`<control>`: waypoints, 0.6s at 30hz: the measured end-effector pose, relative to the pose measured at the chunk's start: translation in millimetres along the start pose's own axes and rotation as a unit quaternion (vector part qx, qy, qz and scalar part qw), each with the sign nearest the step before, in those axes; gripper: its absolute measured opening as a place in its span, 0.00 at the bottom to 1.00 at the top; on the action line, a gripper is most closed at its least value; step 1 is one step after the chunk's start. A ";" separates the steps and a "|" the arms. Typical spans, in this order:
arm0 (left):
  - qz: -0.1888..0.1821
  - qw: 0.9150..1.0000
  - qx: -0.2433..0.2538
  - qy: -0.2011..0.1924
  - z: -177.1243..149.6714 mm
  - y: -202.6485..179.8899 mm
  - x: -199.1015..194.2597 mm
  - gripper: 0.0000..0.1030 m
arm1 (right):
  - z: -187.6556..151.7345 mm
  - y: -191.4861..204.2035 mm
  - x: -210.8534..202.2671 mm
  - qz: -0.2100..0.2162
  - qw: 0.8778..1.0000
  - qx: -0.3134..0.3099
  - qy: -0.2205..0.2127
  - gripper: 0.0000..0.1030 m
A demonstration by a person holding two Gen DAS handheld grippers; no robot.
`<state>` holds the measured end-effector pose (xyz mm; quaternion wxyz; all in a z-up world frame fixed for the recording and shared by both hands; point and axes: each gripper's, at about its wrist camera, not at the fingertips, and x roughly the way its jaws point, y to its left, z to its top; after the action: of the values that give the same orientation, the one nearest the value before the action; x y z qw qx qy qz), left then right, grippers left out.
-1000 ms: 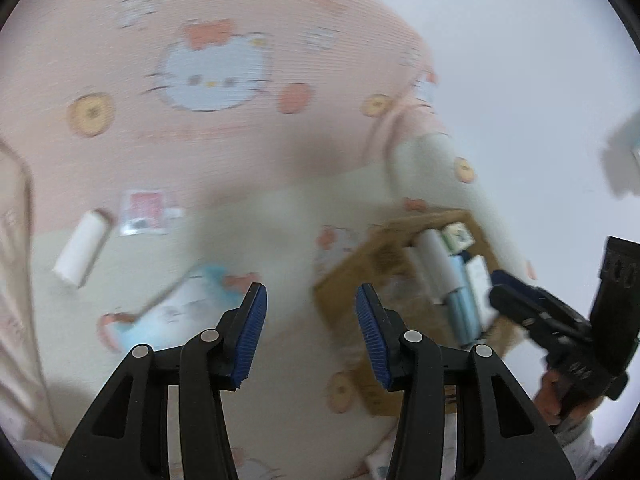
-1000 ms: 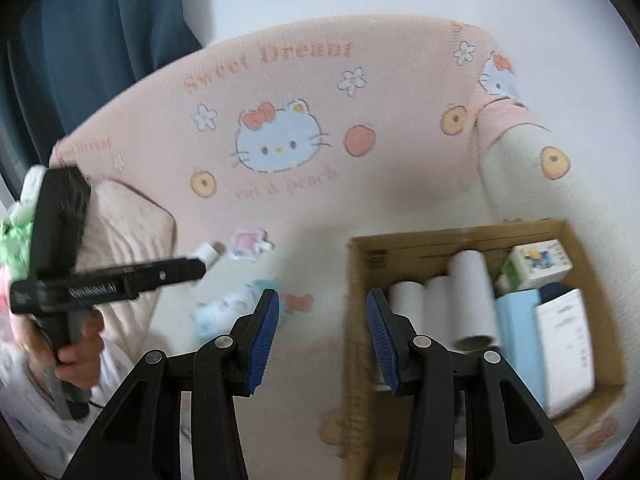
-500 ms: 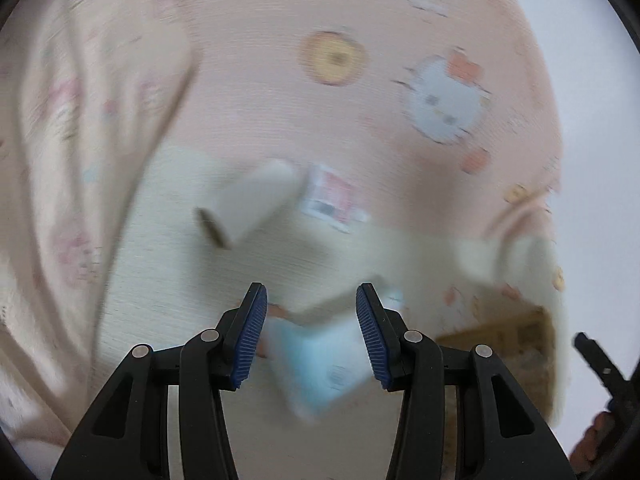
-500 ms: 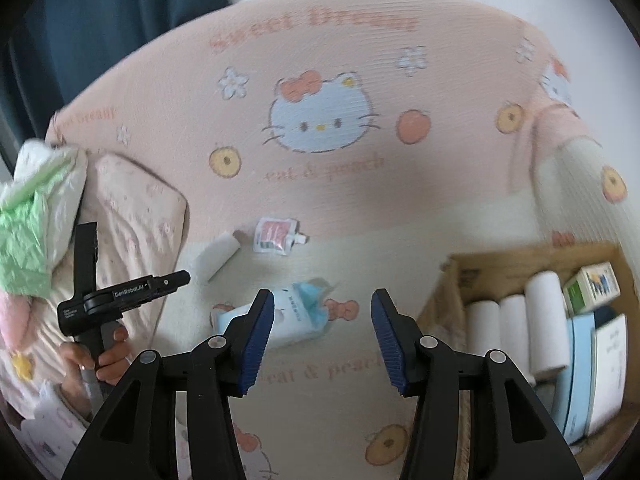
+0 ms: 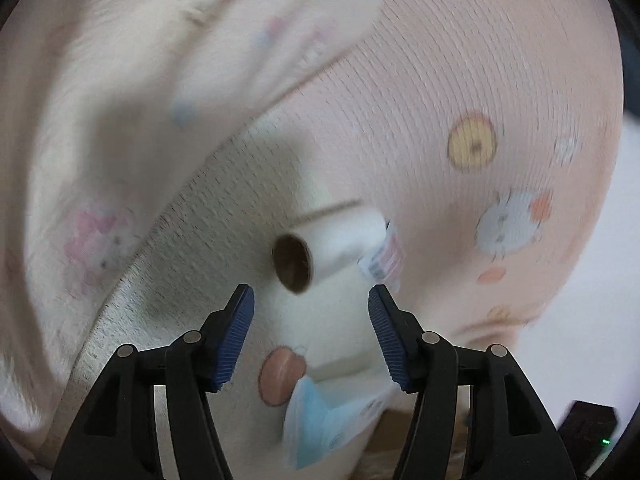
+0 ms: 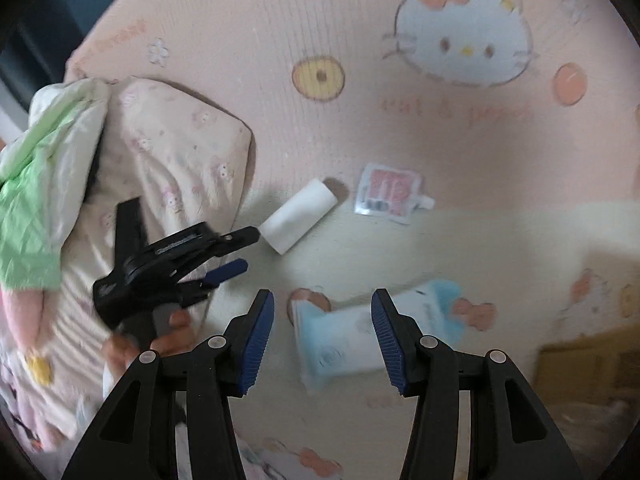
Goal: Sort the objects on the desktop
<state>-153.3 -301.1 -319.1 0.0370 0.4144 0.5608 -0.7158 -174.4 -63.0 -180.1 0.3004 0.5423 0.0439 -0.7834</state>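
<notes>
We see a white paper roll [image 6: 299, 217] lying on its side on the bed, its brown core end [image 5: 292, 264] open toward the left wrist view. Just beside it lies a flat pink spouted pouch [image 6: 387, 194]. Nearer us, apart from both, a light-blue wipes pack [image 6: 360, 334] lies flat, slightly tilted.

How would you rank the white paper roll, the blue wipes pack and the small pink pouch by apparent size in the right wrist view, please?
1. Blue wipes pack: largest, though it also lies nearest the camera.
2. White paper roll and small pink pouch: they look much alike and lie equally far off, so I won't rank them.
</notes>
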 end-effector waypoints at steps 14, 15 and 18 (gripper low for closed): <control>-0.025 0.999 -0.017 0.020 34.9 -0.7 19.0 0.62 | 31.4 31.8 92.0 -0.053 0.997 -0.039 0.036 0.46; -0.013 1.000 -0.003 0.018 34.9 -4.3 20.6 0.62 | 30.7 34.3 97.5 -0.049 0.997 -0.048 0.038 0.46; -0.007 1.000 0.009 0.028 36.0 -9.8 30.0 0.58 | 28.4 36.7 107.7 -0.041 0.997 -0.060 0.041 0.46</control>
<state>-197.8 -315.1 -329.5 0.0125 0.4311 0.5583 -0.7087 -203.7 -149.7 -253.5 0.2983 0.5524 0.1255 -0.7682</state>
